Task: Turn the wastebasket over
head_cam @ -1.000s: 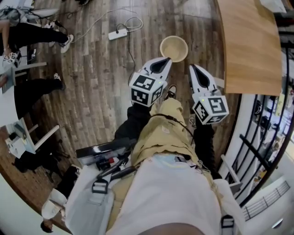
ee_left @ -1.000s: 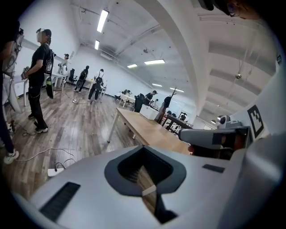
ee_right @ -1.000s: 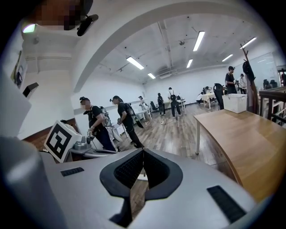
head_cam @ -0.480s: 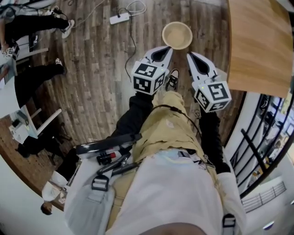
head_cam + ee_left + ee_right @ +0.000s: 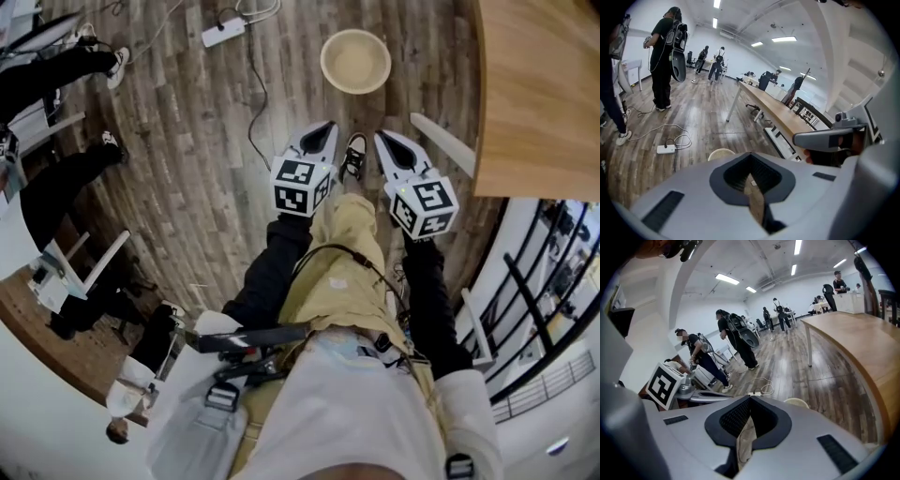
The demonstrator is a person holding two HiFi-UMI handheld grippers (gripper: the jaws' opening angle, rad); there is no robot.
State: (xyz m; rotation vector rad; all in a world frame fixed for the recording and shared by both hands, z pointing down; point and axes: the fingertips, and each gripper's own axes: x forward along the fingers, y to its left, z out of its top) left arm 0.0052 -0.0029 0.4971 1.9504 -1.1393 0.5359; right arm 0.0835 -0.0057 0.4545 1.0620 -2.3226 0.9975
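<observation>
Wastebasket [image 5: 356, 61] comes first for us: a round, pale cream tub that stands upright on the wooden plank floor [image 5: 187, 141] with its open mouth facing up, so it has not yet been turned over. From the head view we look straight down into it and see a slightly darker rim ringing a smooth, light inside. In the left gripper view only its upper edge [image 5: 721, 153] peeps over the jaws, and the right gripper view likewise shows just a sliver of it [image 5: 797, 402].

Ahead of our feet it sits well apart from both tools. A black-and-white shoe [image 5: 353, 155] lies between it and us, at the end of a tan trouser leg [image 5: 342, 253].

Our left hand-held gripper [image 5: 326, 127] points towards the basket with its jaws pressed together and nothing between them. Our right hand-held gripper [image 5: 382, 138] is beside it, aimed the same way, its jaws also pressed together and empty. Neither one touches the basket.

Farther out, a white power strip [image 5: 223, 33] with its cable lies on the floor to the left of the basket, and a long wooden worktop [image 5: 539, 94] runs along the right. Other people's dark-clad legs [image 5: 56, 70] show at the left edge.
</observation>
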